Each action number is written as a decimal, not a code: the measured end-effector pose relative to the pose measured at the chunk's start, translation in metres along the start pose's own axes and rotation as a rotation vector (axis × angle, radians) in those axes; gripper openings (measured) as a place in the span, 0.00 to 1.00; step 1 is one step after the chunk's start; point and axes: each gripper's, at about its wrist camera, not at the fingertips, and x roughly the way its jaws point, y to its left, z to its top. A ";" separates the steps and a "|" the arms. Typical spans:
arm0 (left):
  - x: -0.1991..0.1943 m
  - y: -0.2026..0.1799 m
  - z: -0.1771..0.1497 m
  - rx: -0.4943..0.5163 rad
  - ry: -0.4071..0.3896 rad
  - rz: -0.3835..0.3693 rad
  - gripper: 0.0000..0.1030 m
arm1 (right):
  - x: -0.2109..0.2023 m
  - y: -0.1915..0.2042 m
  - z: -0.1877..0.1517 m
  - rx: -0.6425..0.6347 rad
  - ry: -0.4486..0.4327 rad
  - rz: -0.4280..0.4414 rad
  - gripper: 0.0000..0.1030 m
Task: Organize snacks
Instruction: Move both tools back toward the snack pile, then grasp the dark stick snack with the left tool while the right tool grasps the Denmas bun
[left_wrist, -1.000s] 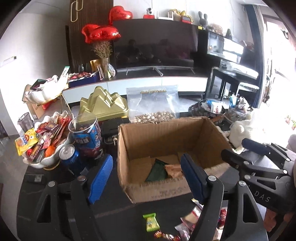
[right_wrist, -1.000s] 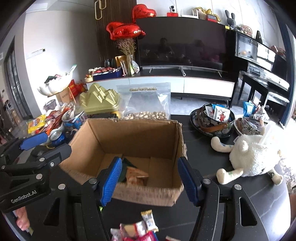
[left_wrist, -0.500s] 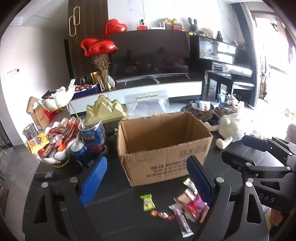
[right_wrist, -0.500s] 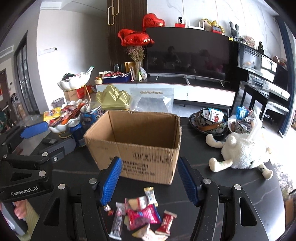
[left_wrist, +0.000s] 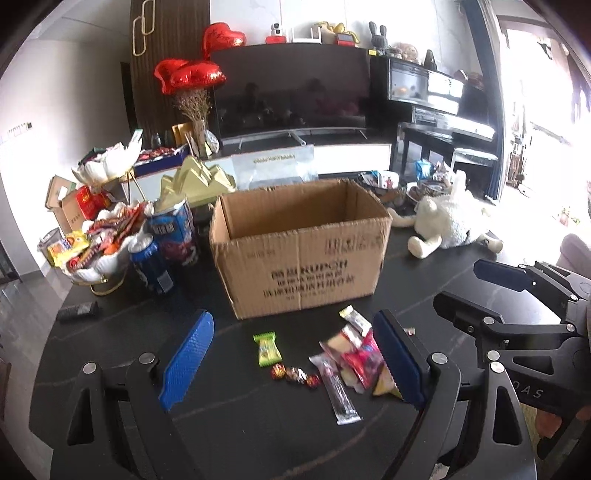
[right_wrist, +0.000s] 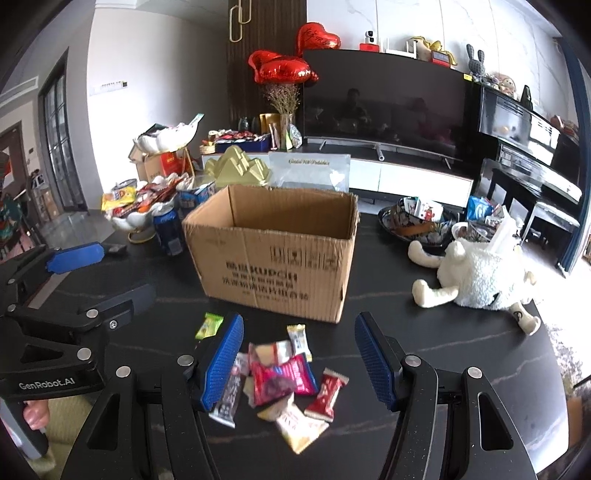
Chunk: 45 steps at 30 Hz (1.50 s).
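dark tabletop (left_wrist: 221, 424) holds loose snacks (right_wrist: 280, 376) below the empty, parted right gripper (right_wrist: 299, 362); left gripper (left_wrist: 291, 358) gapes empty over a green candy (left_wrist: 267, 349). next: descend and pinch one for the cardboard box (right_wrist: 273, 258) ahead.

A white plush toy (right_wrist: 480, 277) lies on the table (right_wrist: 424, 354) (dark, marbled).

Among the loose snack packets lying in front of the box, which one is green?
The small green packet, lying apart on the left of the pile, above three round candies. The other packets are red, pink, white or clear.
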 end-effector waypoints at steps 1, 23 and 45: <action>0.001 -0.002 -0.005 0.005 0.007 0.003 0.86 | 0.000 0.001 -0.004 -0.006 0.005 0.000 0.62; 0.068 -0.024 -0.077 -0.012 0.253 -0.077 0.83 | 0.065 -0.005 -0.085 -0.032 0.246 0.106 0.62; 0.121 -0.025 -0.094 -0.052 0.345 -0.143 0.56 | 0.110 -0.011 -0.100 -0.044 0.353 0.149 0.61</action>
